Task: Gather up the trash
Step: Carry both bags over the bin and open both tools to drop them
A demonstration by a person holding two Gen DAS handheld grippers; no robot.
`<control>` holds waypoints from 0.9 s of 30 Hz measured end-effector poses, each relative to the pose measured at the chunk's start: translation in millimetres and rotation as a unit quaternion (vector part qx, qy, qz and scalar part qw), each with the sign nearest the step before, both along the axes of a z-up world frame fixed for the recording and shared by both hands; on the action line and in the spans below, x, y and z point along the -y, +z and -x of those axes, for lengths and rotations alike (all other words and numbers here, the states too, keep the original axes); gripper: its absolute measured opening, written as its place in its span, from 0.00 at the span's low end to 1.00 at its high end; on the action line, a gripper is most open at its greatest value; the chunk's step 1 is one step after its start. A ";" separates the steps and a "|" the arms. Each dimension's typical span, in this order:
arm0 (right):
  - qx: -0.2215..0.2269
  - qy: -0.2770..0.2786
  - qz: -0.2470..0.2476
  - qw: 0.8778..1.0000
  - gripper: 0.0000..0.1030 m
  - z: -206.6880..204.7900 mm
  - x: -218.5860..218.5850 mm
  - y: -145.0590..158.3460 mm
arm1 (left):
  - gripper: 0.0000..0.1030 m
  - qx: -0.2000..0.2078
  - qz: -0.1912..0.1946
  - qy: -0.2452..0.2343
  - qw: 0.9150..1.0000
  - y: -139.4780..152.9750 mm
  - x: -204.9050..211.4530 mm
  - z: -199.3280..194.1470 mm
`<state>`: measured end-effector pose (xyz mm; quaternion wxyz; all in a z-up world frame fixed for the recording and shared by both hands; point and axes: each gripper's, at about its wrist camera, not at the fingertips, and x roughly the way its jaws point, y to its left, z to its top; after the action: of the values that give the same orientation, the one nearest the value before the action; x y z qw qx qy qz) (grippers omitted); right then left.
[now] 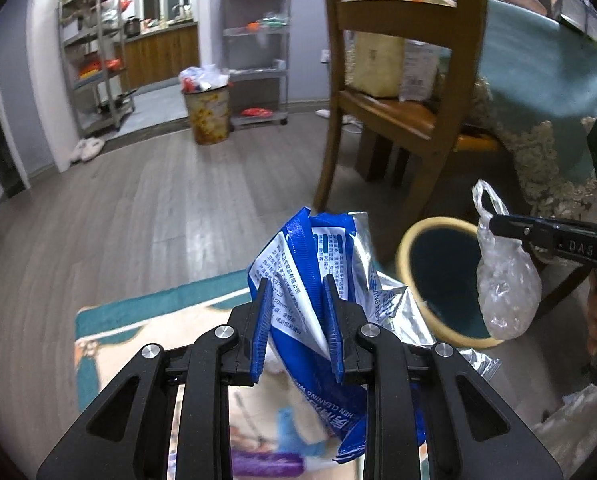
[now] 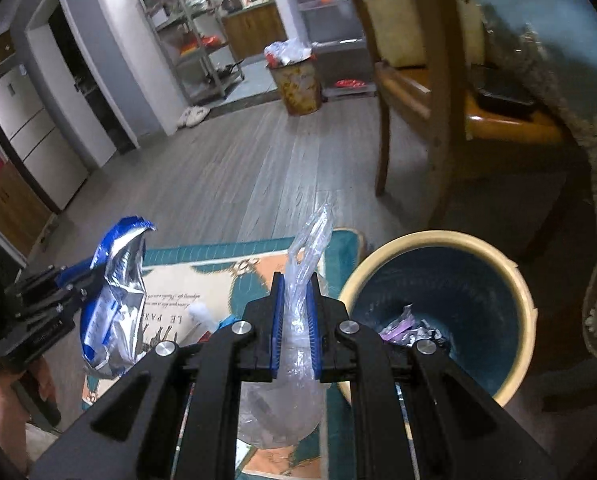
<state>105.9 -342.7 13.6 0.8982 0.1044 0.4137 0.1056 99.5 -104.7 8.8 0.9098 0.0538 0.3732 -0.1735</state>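
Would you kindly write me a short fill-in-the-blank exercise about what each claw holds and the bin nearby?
The left claw is shut on a blue and ____ wipes packet.
The right claw is shut on a clear ____ bag.
The bin with the cream rim already holds some ____.

Missing words: silver; plastic; trash

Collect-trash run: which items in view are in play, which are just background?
In play:
- blue wipes packet, in left gripper
- clear plastic bag, in right gripper
- yellow-rimmed bin

Background:
- wooden chair
- rug
- shelving rack
- overfull far bin
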 end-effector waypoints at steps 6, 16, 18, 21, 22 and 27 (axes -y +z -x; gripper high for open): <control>0.006 -0.032 0.000 0.999 0.10 3.6 40.1 2.6 | 0.26 0.002 0.006 -0.035 0.999 0.3 44.4 -2.7; -0.013 -0.077 0.033 0.996 0.10 6.0 100.8 -13.1 | 0.26 -0.018 0.002 -0.086 0.996 -21.9 118.7 -8.5; -0.020 -0.084 0.039 0.995 0.10 4.9 110.5 -17.8 | 0.26 -0.022 0.002 -0.093 0.995 -26.0 128.2 -9.0; -0.032 -0.095 0.047 0.994 0.10 3.7 124.4 -27.6 | 0.26 -0.029 0.001 -0.105 0.994 -35.3 146.7 -10.8; -0.035 -0.098 0.049 0.993 0.10 5.1 128.7 -30.7 | 0.26 -0.031 0.001 -0.108 0.994 -37.8 151.7 -11.3; -0.050 -0.111 0.058 0.991 0.10 7.1 145.0 -44.4 | 0.27 -0.044 -0.003 -0.125 0.991 -52.4 177.1 -11.7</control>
<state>98.8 -487.7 -30.8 0.8869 0.1029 0.4498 -0.0245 111.2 -281.8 -43.5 0.8635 0.0947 0.4038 -0.2868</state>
